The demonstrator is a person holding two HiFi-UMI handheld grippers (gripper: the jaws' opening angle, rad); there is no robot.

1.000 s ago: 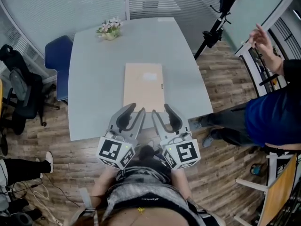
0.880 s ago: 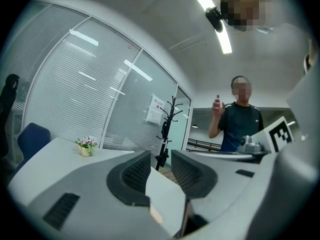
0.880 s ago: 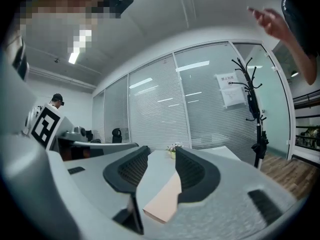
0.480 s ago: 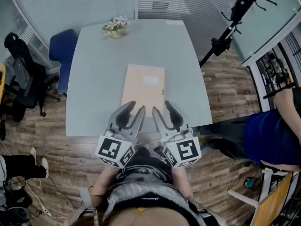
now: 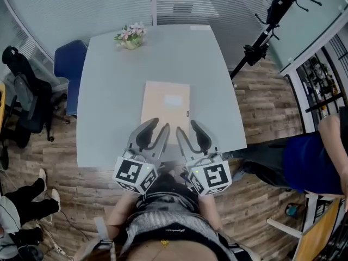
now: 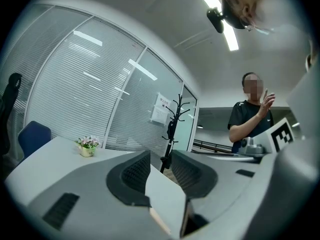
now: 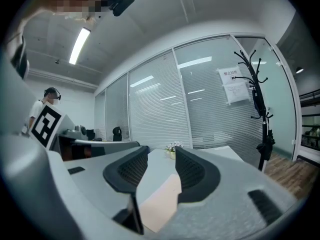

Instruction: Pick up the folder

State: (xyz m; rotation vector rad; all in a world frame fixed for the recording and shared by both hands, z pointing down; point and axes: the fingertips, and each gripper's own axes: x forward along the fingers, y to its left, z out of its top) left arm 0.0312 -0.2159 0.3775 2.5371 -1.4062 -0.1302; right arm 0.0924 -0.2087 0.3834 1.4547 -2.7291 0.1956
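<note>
Since a second ago: both grippers have crept forward over the near edge of the worktop [image 5: 109, 91], and their tips now overlap the near end of the folder [image 5: 166, 103] a little more; the bystander [image 5: 312, 162] in blue has drifted to the right edge of the head view, the raised hand gone from that view.
Folder: tan, flat on the grey worktop, about midway across and closer to the near side, long sides running away from the holder.
Left gripper [image 5: 159, 127]: held roughly level, just left of its twin; its fingers [image 6: 131, 176] stand apart with nothing pressed between them.
Right gripper [image 5: 186, 128]: alongside the left one; its fingers [image 7: 192, 174] are apart too, and the folder shows in the gap, lying on the worktop, not gripped.
Far end of worktop: a small flower pot [image 5: 129, 36], well apart from the folder.
Around the worktop: a blue chair [image 5: 68, 64] at the left side, a black stand [image 5: 265, 26] off the far right corner.
</note>
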